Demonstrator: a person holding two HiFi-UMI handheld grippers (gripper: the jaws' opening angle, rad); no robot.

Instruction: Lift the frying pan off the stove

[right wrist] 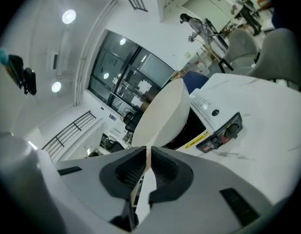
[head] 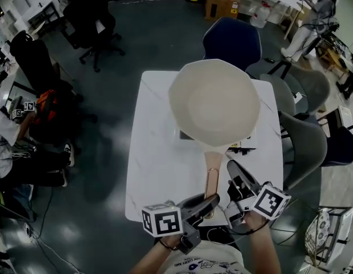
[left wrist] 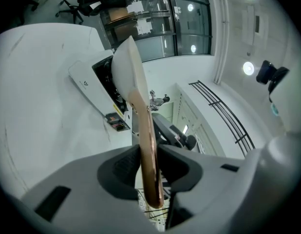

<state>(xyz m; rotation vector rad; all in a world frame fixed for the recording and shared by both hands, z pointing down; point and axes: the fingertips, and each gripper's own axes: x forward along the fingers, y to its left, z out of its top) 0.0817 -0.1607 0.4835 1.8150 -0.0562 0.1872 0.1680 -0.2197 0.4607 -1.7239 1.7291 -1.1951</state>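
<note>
A cream frying pan sits on a white portable stove on the white table. Its copper-coloured handle points toward me. My left gripper is shut on the end of that handle. In the left gripper view the handle runs edge-on between the jaws of the left gripper, with both pads against it. My right gripper hovers just right of the handle, shut on nothing. In the right gripper view its own jaws meet, with the pan and the stove's knob panel ahead.
A navy chair stands behind the table, and grey chairs crowd its right side. A black office chair is at the far left. A seated person is at the left edge; another person stands far right.
</note>
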